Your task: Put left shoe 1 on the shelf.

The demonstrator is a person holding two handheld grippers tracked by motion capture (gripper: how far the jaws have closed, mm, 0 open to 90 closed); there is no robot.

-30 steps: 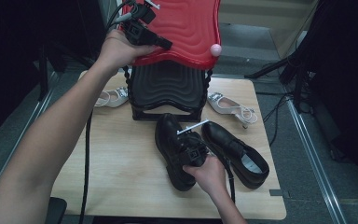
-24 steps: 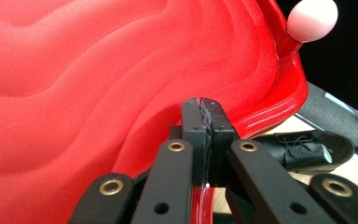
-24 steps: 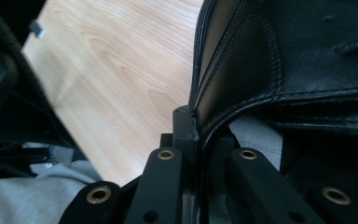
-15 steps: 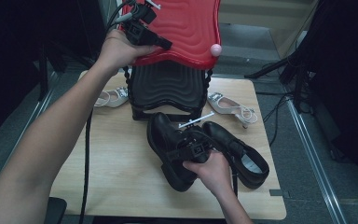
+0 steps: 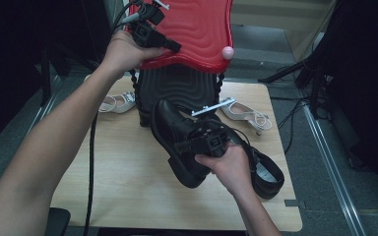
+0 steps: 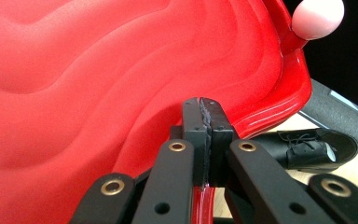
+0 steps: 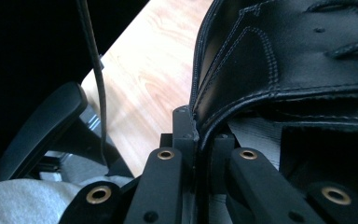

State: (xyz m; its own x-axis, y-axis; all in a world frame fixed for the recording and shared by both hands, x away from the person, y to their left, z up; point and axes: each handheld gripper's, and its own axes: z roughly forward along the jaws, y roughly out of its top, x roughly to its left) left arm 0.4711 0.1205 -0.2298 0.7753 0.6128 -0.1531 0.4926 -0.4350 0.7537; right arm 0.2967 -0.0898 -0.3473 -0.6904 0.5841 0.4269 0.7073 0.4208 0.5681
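A pale wooden tabletop point(image 5: 118, 182) is carrying a black ribbed plastic box point(image 5: 177, 91), whose glossy red wavy lid point(image 5: 197, 29) is being held raised by the left tongs point(image 5: 174, 48), clamped tight on its rim. The right tongs point(image 5: 197, 142) are gripping the collar of a black leather lace-up shoe point(image 5: 174, 132), holding it above the tabletop. Its matching shoe point(image 5: 266, 172) is lying beside it; two small pale sandals point(image 5: 246, 114) are resting either side of the box.

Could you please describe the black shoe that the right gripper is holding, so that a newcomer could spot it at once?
Start at the red lid over the black box. Just in front, the held shoe hangs above the table, clamped at its collar. Its twin lies flat on the table.
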